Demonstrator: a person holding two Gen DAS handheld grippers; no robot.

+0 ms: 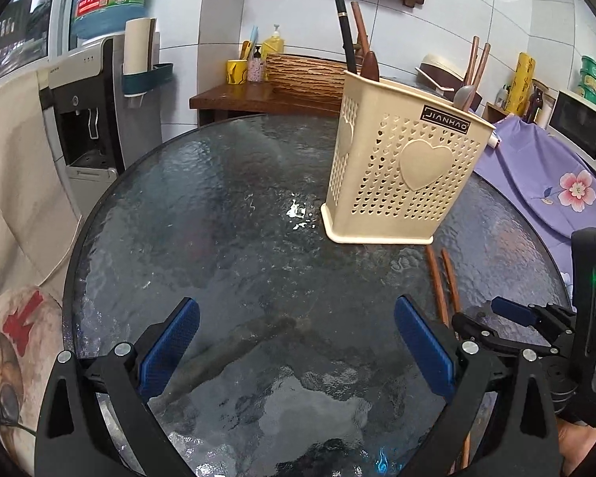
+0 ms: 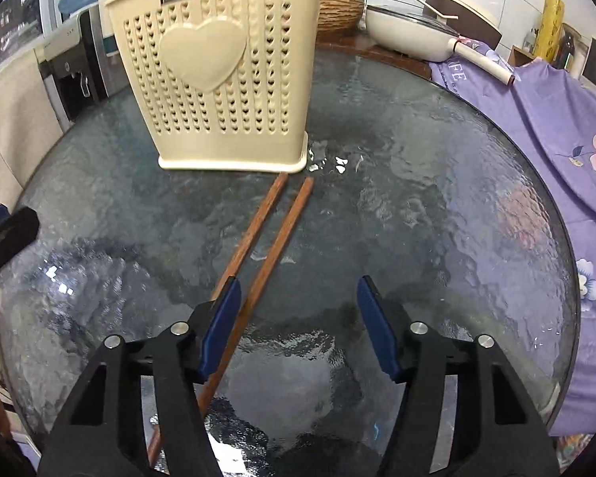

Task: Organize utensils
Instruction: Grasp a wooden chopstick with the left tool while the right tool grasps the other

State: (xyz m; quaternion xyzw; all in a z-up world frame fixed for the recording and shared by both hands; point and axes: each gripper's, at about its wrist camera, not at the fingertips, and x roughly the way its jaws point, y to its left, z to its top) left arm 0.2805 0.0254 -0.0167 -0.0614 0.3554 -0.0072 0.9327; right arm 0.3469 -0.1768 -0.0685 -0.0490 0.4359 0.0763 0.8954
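Pickup step: the right gripper (image 2: 298, 318), jaws wide and empty, must shift left to straddle the wooden chopsticks (image 2: 274, 230) before the utensil holder (image 2: 218, 75); left gripper (image 1: 296, 342) wide, idle

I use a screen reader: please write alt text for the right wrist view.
An open right hand-held gripper hovers over two wooden chopsticks lying on a round glass table, their far tips near a cream utensil holder.

Pretty even, bright indoor light in both views, white glare spots popping off the rippled glass table (image 1: 218, 183) near the utensil holder (image 2: 218, 91), soft shadows only, heavy fisheye bending with black corners, and everything's reasonably sharp apart from mushy edges.
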